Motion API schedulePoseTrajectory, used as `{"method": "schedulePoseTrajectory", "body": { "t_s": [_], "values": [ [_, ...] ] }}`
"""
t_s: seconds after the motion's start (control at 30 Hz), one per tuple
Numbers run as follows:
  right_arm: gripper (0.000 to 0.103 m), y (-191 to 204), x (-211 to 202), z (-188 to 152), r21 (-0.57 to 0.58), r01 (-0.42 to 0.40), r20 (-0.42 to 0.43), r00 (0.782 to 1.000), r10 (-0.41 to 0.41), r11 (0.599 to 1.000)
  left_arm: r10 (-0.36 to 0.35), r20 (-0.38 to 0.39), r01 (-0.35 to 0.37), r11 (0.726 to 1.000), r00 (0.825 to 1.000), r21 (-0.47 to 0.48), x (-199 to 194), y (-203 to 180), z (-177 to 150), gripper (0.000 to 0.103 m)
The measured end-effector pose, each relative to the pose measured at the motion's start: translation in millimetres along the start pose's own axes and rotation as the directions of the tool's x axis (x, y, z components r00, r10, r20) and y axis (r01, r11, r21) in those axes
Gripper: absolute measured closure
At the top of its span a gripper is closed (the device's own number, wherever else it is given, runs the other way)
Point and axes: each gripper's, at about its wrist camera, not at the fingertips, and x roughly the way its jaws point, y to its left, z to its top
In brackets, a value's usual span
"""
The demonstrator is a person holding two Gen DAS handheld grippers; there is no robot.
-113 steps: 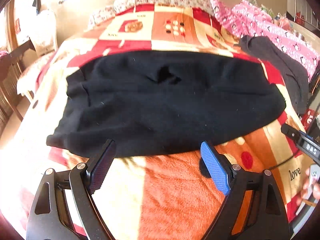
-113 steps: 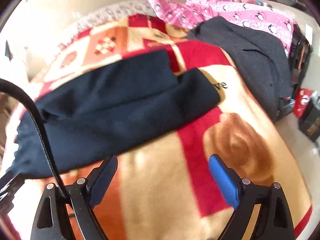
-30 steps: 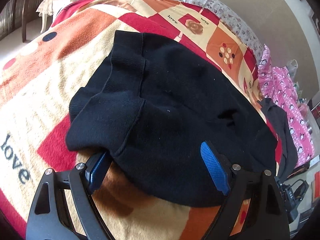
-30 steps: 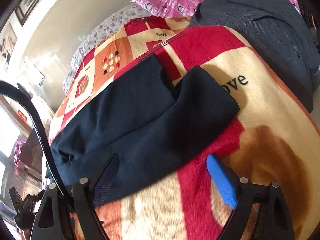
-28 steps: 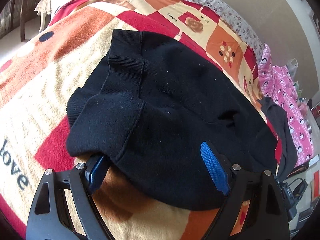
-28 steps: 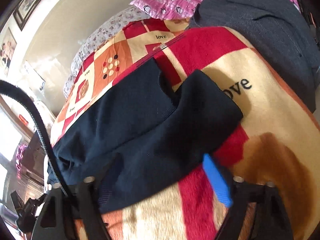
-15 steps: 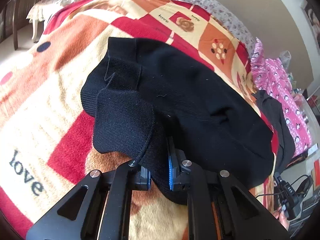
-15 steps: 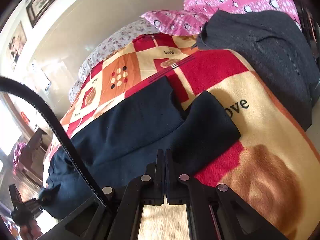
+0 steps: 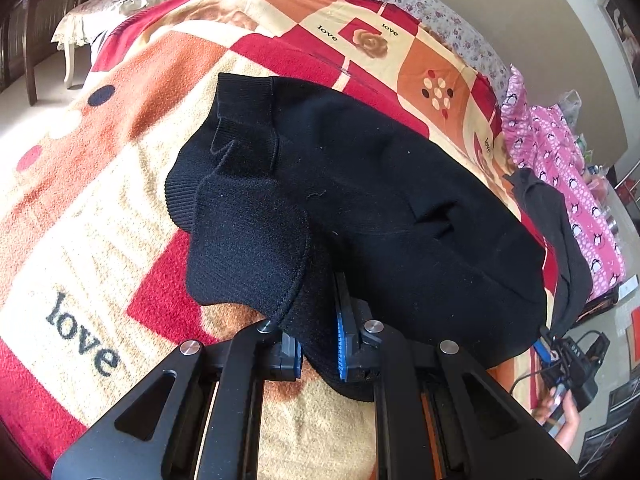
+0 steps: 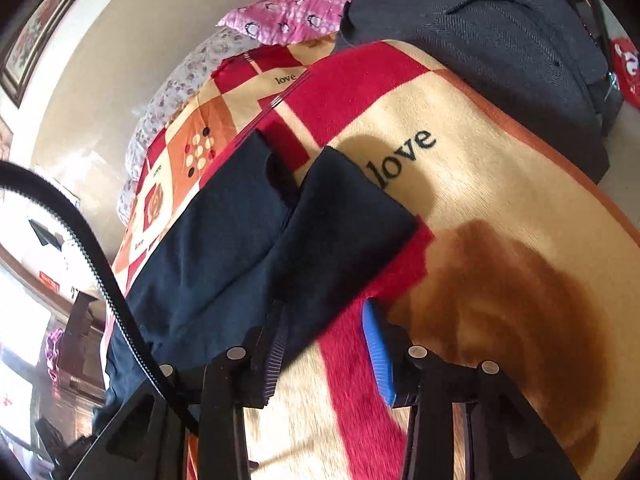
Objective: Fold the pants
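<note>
1. While the black pants (image 9: 400,208) lie across the patterned bed blanket (image 9: 80,184), their long axis runs from my left gripper (image 9: 318,346) at one end toward my right gripper (image 10: 324,344) at the other.
2. My left jaws are pinched nearly closed on the near edge of the fabric, beside a curled ribbed hem; the cloth bunches up out of them.
3. My right jaws are partway apart and opening. The pants' edge sits at the dark left finger, while bare blanket shows across most of the gap, so nothing is clamped there.
4. I judge the fold turns on the right side regaining that edge.
</note>
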Motion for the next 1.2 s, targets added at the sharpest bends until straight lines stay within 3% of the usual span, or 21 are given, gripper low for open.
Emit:
{"method": "schedulePoseTrajectory", "body": {
  "t_s": [0.07, 0.1, 0.13, 0.17, 0.37, 0.73, 0.83, 0.9, 0.97, 1.03, 1.1, 1.2],
  "values": [
    [0.066, -3, 8, 6, 0.032, -0.040, 0.020, 0.999, 0.040, 0.999, 0.008, -0.001, -0.008, 1.000, 1.000, 0.002, 2, -1, 1, 0.092],
    [0.071, -5, 11, 9, 0.050, -0.047, 0.027, 0.999, 0.045, 0.998, 0.014, -0.001, -0.014, 1.000, 1.000, 0.006, 2, -2, 1, 0.092],
    [0.092, -7, 14, 9, 0.066, -0.037, 0.016, 0.999, 0.036, 0.997, 0.018, -0.002, -0.018, 1.000, 1.000, 0.009, 3, -3, 2, 0.092],
    [0.099, -9, 14, 8, 0.083, -0.045, 0.017, 0.999, 0.043, 0.996, 0.019, -0.002, -0.019, 1.000, 1.000, 0.013, 3, -3, 2, 0.092],
    [0.099, -4, -36, -11, 0.029, -0.094, 0.094, 0.991, 0.091, 0.995, 0.023, 0.021, -0.023, 0.999, 1.000, 0.023, -11, 4, 1, 0.092],
    [0.099, -3, -90, -71, -0.014, -0.118, 0.031, 0.993, 0.118, 0.993, 0.038, -0.045, -0.037, 0.999, 0.998, 0.028, -36, 49, -30, 0.092],
    [0.099, -3, -84, -76, -0.056, -0.026, 0.010, 1.000, 0.027, 0.998, 0.052, -0.070, -0.051, 0.998, 0.996, 0.024, -34, 56, -39, 0.088],
    [0.098, -7, -78, -76, -0.059, 0.074, -0.016, 0.997, -0.075, 0.996, 0.078, -0.065, -0.075, 0.997, 0.995, 0.033, -37, 60, -44, 0.081],
    [0.095, -11, -80, -73, -0.055, 0.075, -0.020, 0.997, -0.076, 0.996, 0.087, -0.058, -0.085, 0.996, 0.995, 0.037, -46, 66, -47, 0.076],
    [0.089, -10, -86, -69, -0.075, 0.129, 0.000, 0.992, -0.129, 0.989, 0.121, -0.049, -0.118, 0.992, 0.991, 0.051, -57, 75, -49, 0.064],
    [0.088, -6, -94, -64, -0.122, 0.179, 0.035, 0.984, -0.176, 0.976, 0.150, -0.038, -0.148, 0.987, 0.988, 0.065, -67, 83, -50, 0.063],
    [0.086, 0, -107, -57, -0.134, 0.180, 0.084, 0.982, -0.169, 0.975, 0.169, -0.040, -0.165, 0.981, 0.985, 0.098, -78, 83, -49, 0.063]
  ]
}}
